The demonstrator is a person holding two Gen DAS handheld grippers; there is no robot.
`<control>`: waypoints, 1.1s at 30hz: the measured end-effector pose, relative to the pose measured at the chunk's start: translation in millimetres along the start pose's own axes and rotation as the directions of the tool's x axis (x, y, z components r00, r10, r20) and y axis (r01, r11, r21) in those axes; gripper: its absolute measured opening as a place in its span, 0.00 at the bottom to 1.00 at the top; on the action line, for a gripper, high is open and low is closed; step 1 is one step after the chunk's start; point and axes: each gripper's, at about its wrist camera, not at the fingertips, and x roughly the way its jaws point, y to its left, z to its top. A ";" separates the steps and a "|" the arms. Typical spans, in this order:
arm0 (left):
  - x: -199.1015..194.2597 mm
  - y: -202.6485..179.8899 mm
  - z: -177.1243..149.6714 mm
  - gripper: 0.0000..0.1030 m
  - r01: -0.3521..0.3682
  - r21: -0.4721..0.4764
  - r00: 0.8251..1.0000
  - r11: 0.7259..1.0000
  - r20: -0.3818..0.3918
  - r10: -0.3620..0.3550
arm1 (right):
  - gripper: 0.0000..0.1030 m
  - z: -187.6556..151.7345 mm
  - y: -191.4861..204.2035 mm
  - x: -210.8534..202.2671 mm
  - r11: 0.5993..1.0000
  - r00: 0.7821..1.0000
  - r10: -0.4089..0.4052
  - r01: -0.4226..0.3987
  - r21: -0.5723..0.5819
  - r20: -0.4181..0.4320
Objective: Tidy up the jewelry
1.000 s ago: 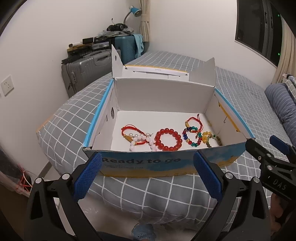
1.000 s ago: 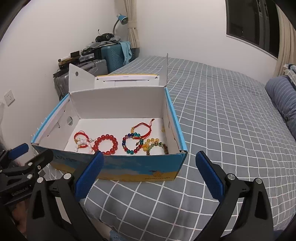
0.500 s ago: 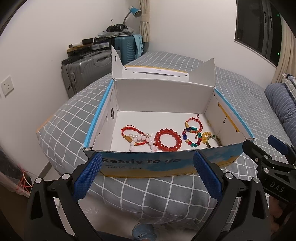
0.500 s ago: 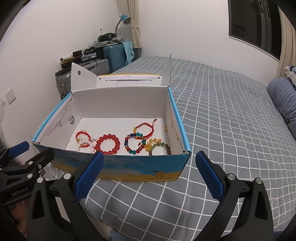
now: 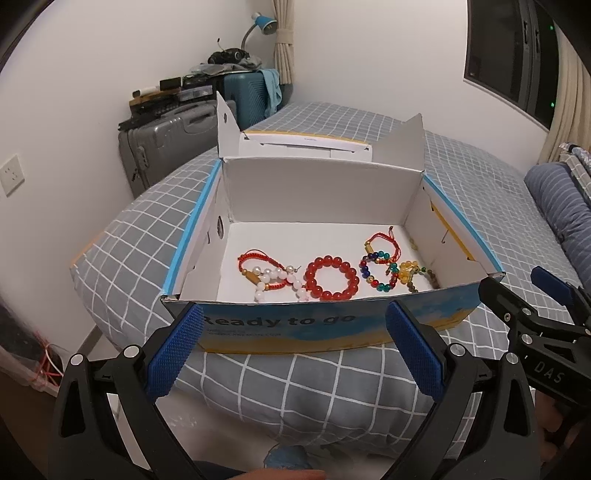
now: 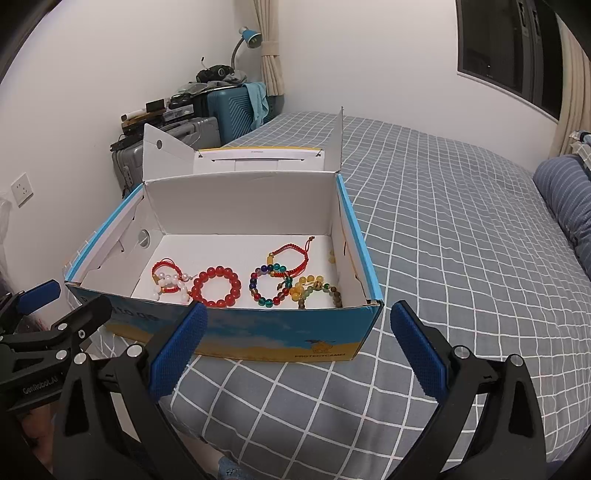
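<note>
An open blue and white cardboard box (image 5: 332, 325) (image 6: 280, 339) sits on the bed's near corner, lid folded back. Inside lie several bracelets: a red bead bracelet (image 5: 331, 277) (image 6: 217, 287), a red cord and white bead one (image 5: 269, 276) (image 6: 168, 282), a multicoloured bead one (image 5: 378, 271) (image 6: 267, 286), a red cord one (image 5: 384, 242) (image 6: 291, 254) and a yellow-brown bead one (image 5: 415, 275) (image 6: 317, 290). My left gripper (image 5: 293, 347) (image 6: 55, 306) is open and empty, just before the box's front wall. My right gripper (image 6: 293, 339) (image 5: 524, 291) is open and empty, before the box's right front corner.
The box rests on a grey checked bedspread (image 6: 461, 240). A blue striped pillow (image 6: 565, 199) lies at the right. Grey (image 5: 166, 147) and teal (image 5: 247, 92) suitcases with clutter and a blue lamp (image 5: 264, 20) stand by the wall at the back left.
Both grippers have crept slightly closer to the box and risen a little. The bracelets and box have not moved. Both grippers stay open.
</note>
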 end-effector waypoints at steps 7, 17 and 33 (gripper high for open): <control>0.8 -3.8 -0.2 0.94 -0.006 0.013 1.000 1.000 0.004 0.006 | 0.93 -0.2 0.1 0.6 1.000 1.000 -0.003 0.003 0.000 -0.001; 2.4 -2.3 -1.3 0.94 -0.005 0.007 1.000 1.000 0.003 0.005 | 0.93 0.0 1.7 1.4 1.000 1.000 -0.002 0.002 -0.002 -0.003; 0.5 -1.2 -0.5 0.94 -0.018 0.009 1.000 1.000 0.011 0.018 | 0.93 -0.2 5.2 0.3 1.000 1.000 -0.003 0.003 0.000 0.002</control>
